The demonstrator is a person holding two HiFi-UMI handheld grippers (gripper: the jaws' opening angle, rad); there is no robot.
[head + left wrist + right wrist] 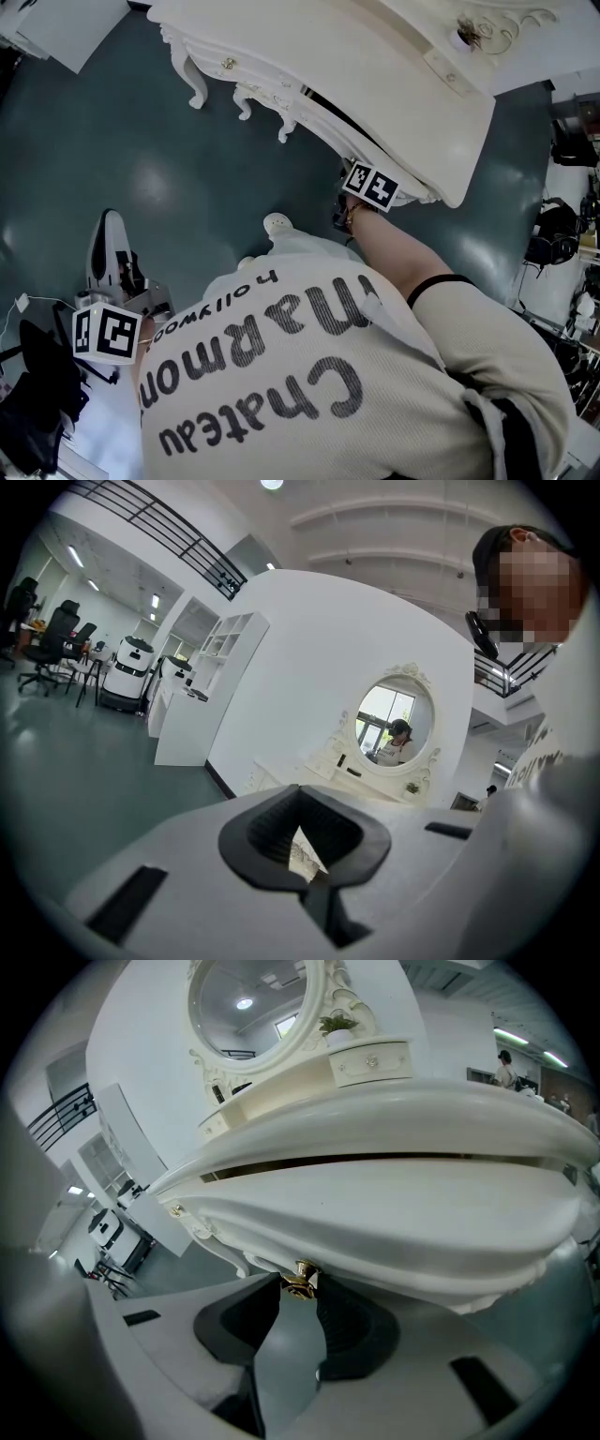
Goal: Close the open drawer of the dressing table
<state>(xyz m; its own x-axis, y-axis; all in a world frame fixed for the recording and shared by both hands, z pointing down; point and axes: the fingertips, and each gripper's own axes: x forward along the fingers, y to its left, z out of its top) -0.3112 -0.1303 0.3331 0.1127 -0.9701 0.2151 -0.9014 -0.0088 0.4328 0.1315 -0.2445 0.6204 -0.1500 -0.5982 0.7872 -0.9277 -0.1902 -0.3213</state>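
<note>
The white dressing table (375, 56) stands at the top of the head view. In the right gripper view its curved drawer front (375, 1213) sits slightly out, with a thin dark gap (356, 1159) under the table top. My right gripper (300, 1286) points down at the drawer's underside. Its two pads close on the small gold knob (301, 1279). In the head view only its marker cube (370, 186) shows at the table's edge. My left gripper (300, 794) is held low at the left, away from the table, shut on nothing; its marker cube (106, 333) shows there.
The table's carved legs (197, 89) stand on a teal floor (187, 187). A black bag (37, 403) lies at the lower left, and dark gear (558, 234) crowds the right edge. The left gripper view shows office chairs (47, 639) and a white counter (187, 714).
</note>
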